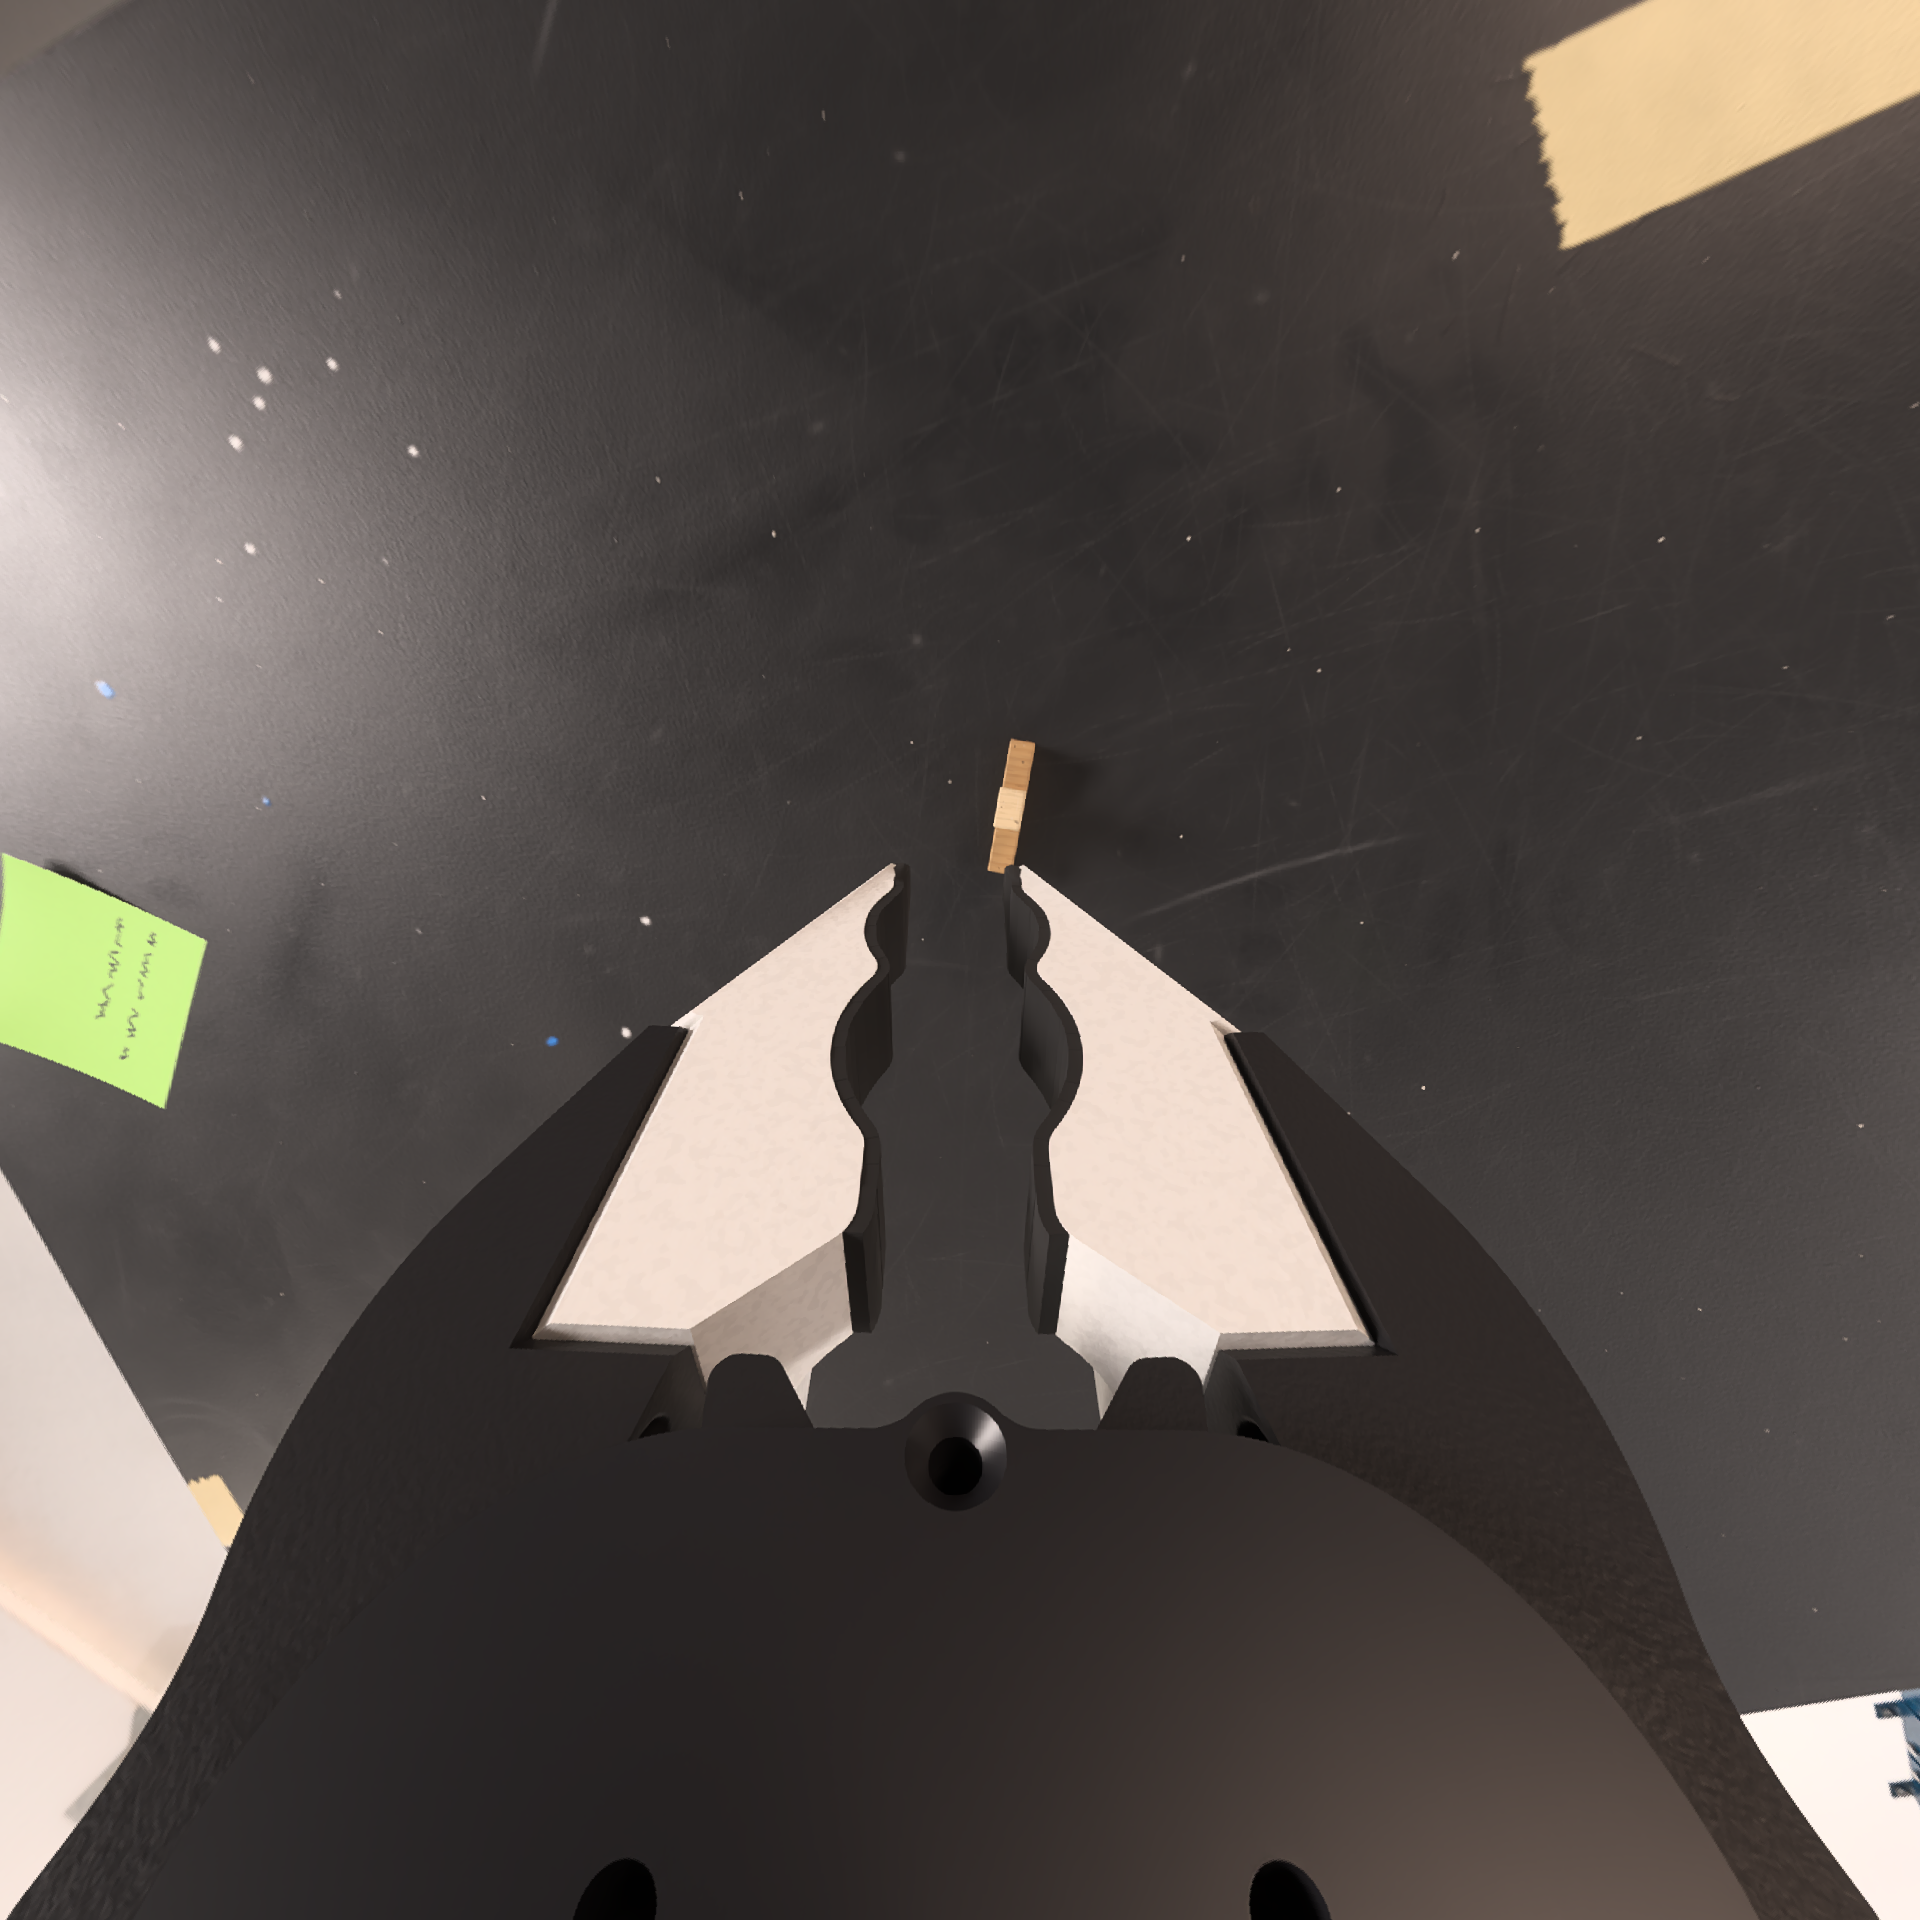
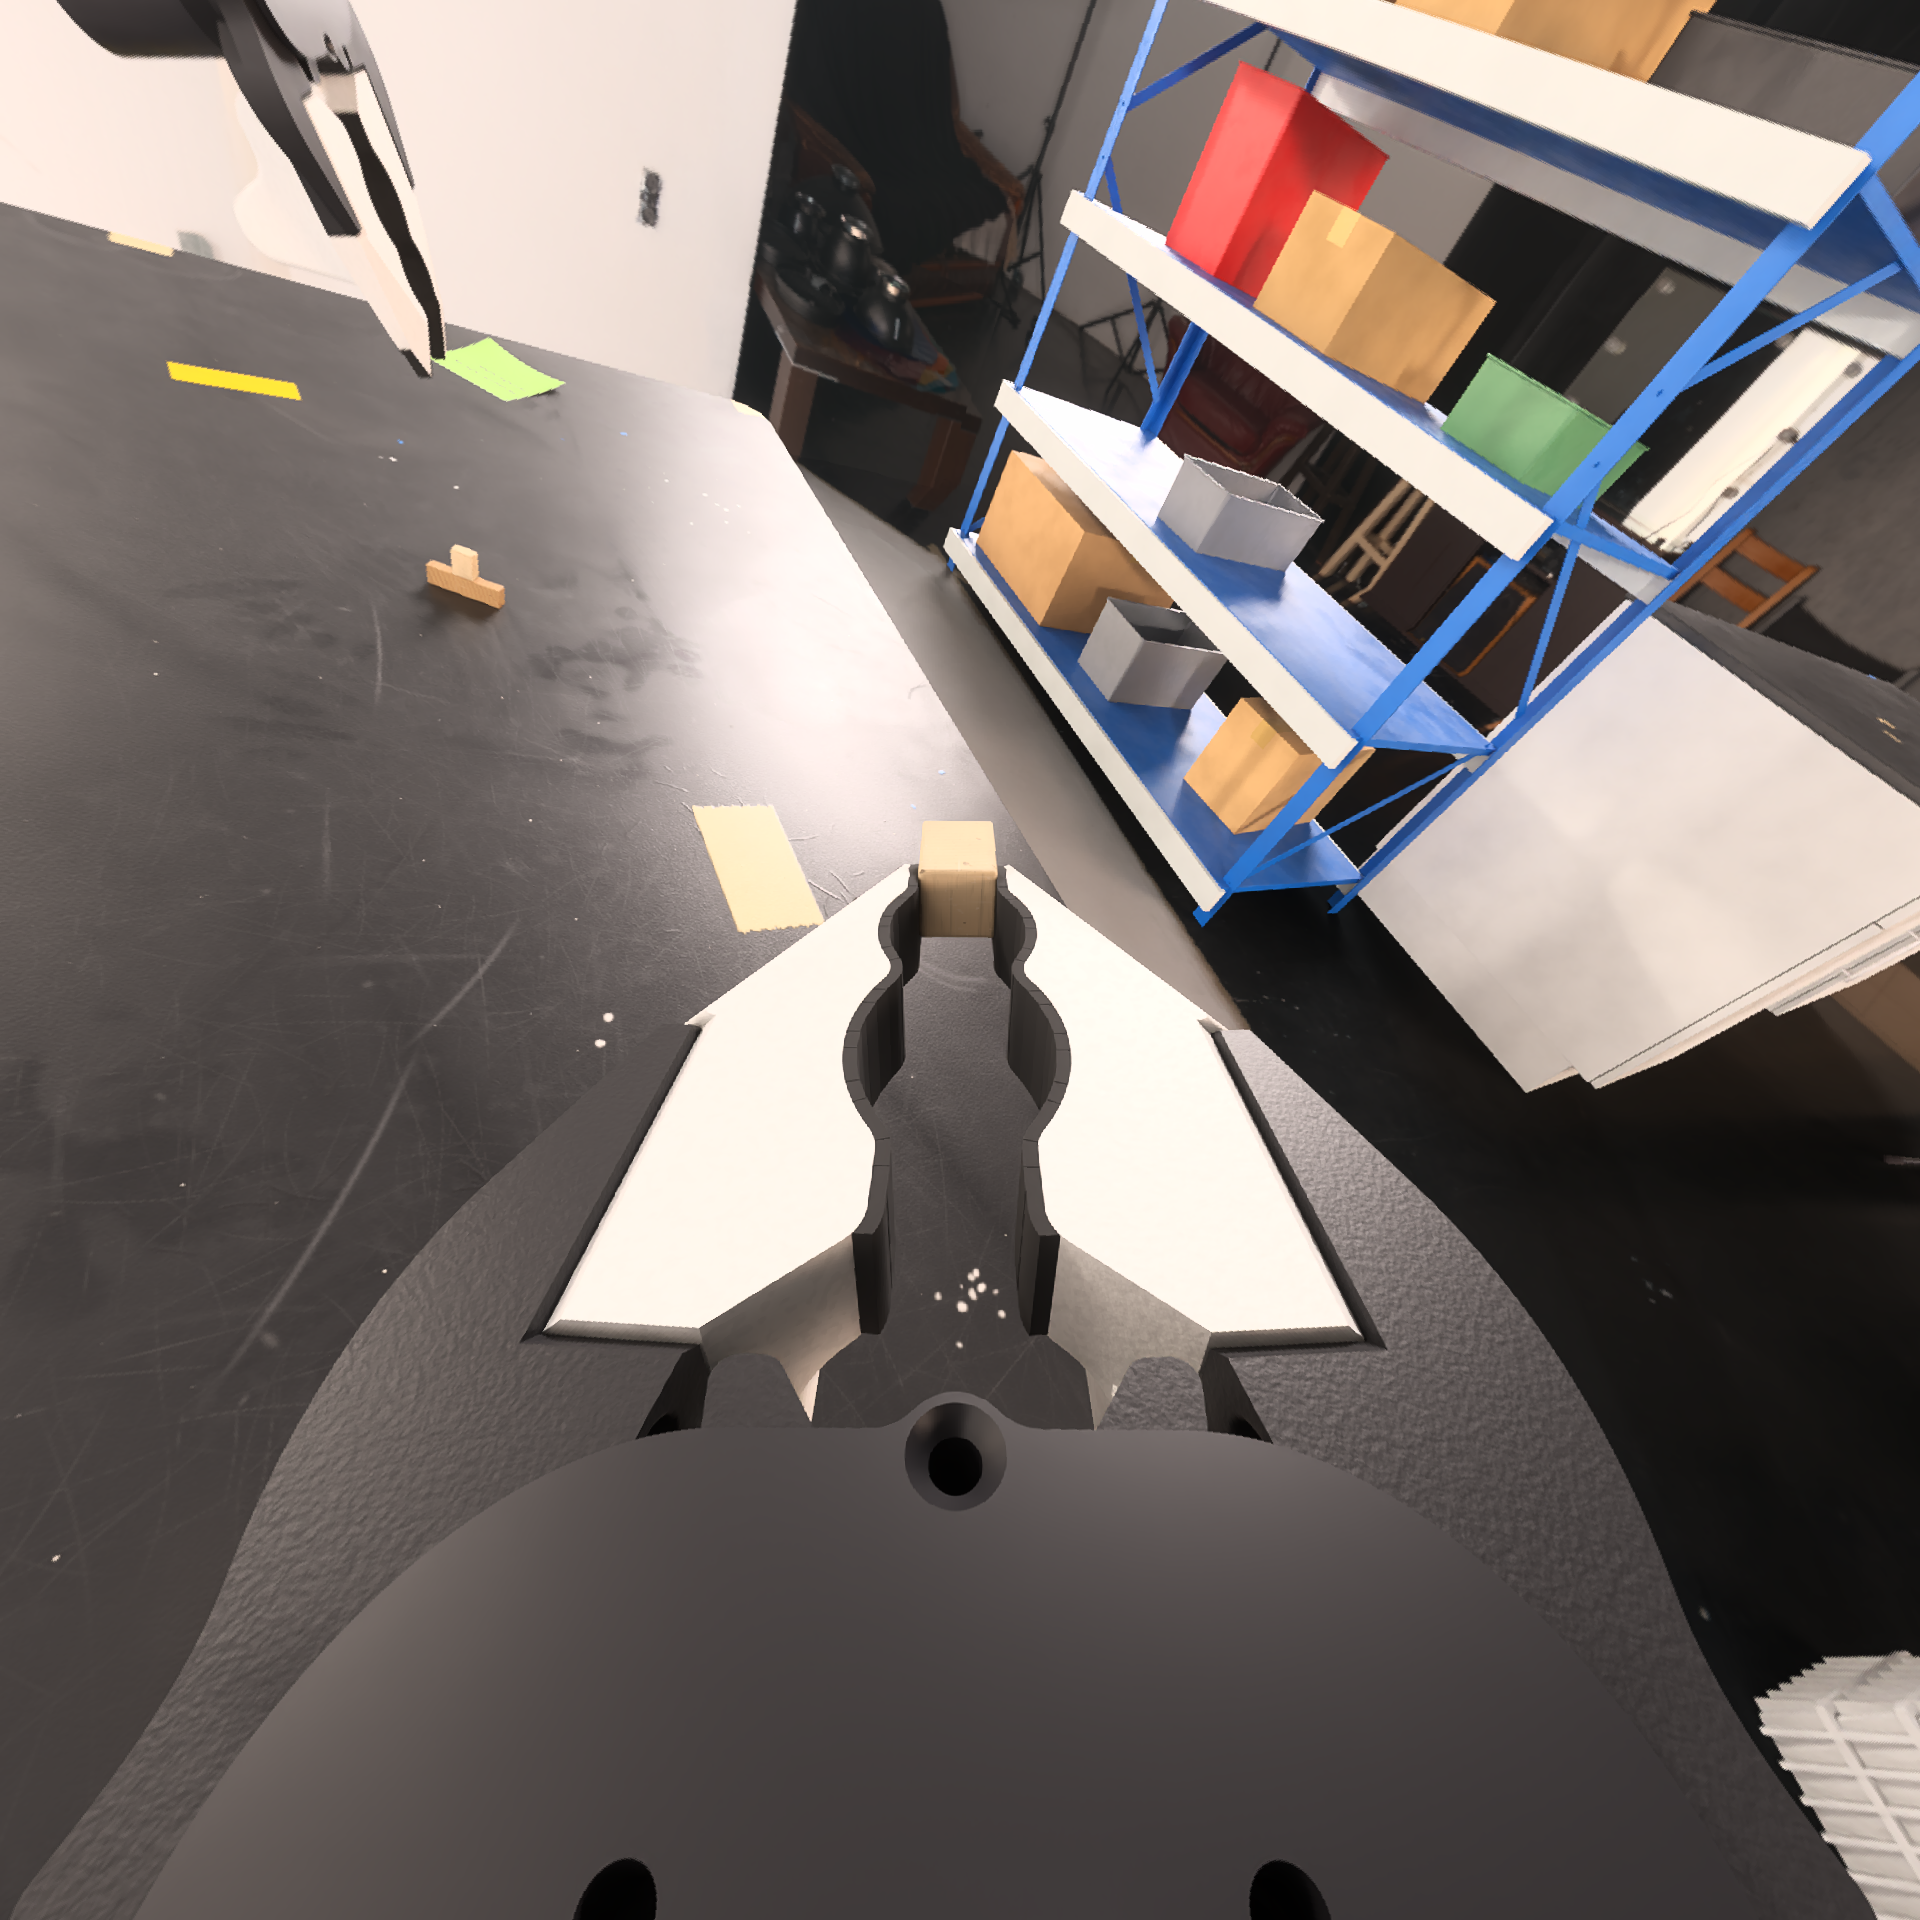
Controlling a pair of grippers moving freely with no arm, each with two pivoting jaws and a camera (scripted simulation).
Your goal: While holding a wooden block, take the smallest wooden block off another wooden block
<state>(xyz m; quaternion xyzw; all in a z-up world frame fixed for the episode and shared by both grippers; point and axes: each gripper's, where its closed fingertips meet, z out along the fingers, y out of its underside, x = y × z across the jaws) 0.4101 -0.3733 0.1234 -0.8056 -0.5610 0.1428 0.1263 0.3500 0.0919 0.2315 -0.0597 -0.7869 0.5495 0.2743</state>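
My right gripper [image 2: 957,878] is shut on a pale wooden block [image 2: 957,875], held at the fingertips above the black table [image 2: 312,831]. Farther off on the table a small wooden block [image 2: 464,562] stands on a long flat wooden block [image 2: 464,587]. In the left wrist view the same pair shows from above: the long block [image 1: 1012,805] with the small block [image 1: 1009,807] at its middle. My left gripper [image 1: 957,871] is open and empty, high above the table, its right fingertip just short of the long block's near end. It also shows in the right wrist view [image 2: 421,348].
A green sticky note [image 1: 94,977] lies left of the blocks, also seen in the right wrist view [image 2: 499,369]. Tape strips lie on the table [image 1: 1714,125] [image 2: 755,868] [image 2: 234,380]. A blue shelf rack [image 2: 1351,468] with boxes stands beyond the table's right edge.
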